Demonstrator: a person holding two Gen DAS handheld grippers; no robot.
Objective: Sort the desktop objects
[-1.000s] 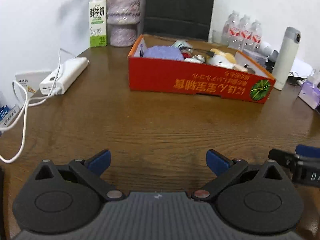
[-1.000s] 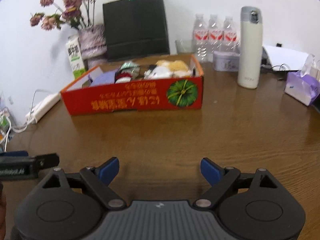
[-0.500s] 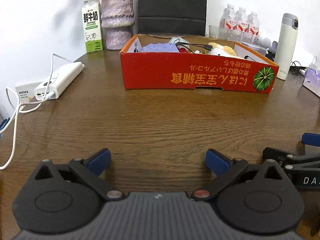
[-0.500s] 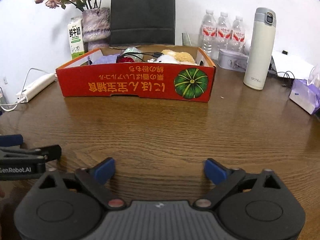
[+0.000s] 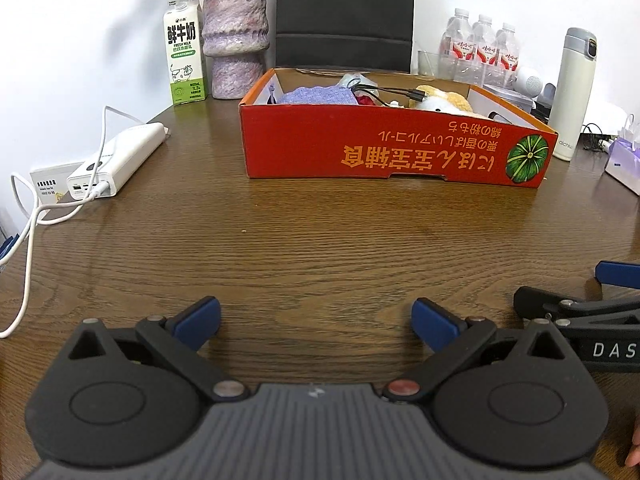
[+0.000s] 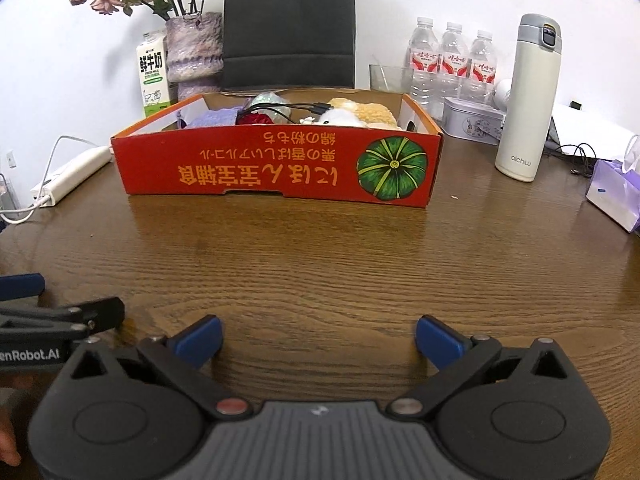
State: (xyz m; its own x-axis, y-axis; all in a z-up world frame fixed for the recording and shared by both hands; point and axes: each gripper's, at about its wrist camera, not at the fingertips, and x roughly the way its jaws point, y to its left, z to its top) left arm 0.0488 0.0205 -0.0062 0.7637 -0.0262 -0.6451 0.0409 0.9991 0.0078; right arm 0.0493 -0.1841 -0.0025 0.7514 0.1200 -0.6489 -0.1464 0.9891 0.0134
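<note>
We hold the left gripper (image 5: 316, 322) with its blue pads spread wide and nothing between them, low over bare wood. The right gripper (image 6: 318, 338) sits just beside it in the same condition: spread wide, empty.

Both face a brown wood-grain counter (image 5: 320, 240) with a rounded edge. The near part of the counter carries nothing except the two grippers.

Farther out stands the red cardboard box (image 6: 276, 168), printed with orange characters and a green pumpkin. It contains the sorted objects: a purple cloth (image 5: 318, 95), a black cable (image 6: 296, 108), a plush toy (image 6: 356, 114) and a red item that we cannot identify.

To the left of the box lies a white power bank (image 5: 120, 158) with a white cord. Behind the box stand a milk carton (image 5: 184, 68), a mottled vase (image 5: 236, 40) with dried flowers, and a black paper bag (image 6: 288, 24). To the right stand water bottles (image 6: 452, 60), a cream thermos (image 6: 526, 96), a metal tin (image 6: 472, 120) and a tissue pack (image 6: 616, 192). A plain white wall (image 5: 80, 20) closes the room behind the counter.
</note>
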